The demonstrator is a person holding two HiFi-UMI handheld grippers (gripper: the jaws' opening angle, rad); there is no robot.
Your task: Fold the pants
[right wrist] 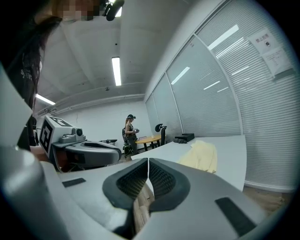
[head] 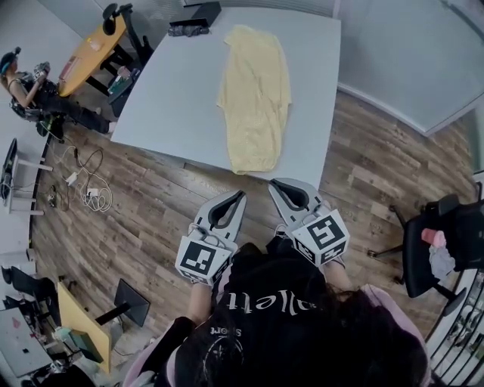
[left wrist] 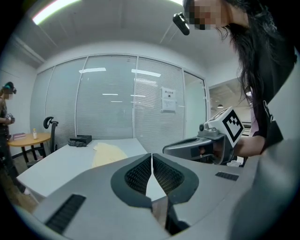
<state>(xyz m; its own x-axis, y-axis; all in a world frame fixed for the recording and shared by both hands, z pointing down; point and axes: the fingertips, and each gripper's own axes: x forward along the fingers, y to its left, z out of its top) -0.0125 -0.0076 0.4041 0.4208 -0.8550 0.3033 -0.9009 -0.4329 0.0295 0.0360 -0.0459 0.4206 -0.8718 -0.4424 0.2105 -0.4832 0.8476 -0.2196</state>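
Pale yellow pants point(head: 254, 97) lie folded lengthwise on the grey table point(head: 174, 91), running from its far side to its near edge. They also show as a yellow patch point(left wrist: 108, 153) in the left gripper view and as a heap point(right wrist: 201, 156) in the right gripper view. My left gripper point(head: 242, 195) is shut and empty, held over the wooden floor just short of the table's near edge. My right gripper point(head: 274, 184) is shut too, with nothing in it, beside the left one and close below the pants' near end. Both point toward the table.
A black box point(head: 195, 17) sits at the table's far edge. A black office chair point(head: 442, 242) stands at the right. Another person point(head: 30, 91) sits by a round orange table point(head: 91, 53) at the far left. Cables point(head: 87, 189) lie on the floor.
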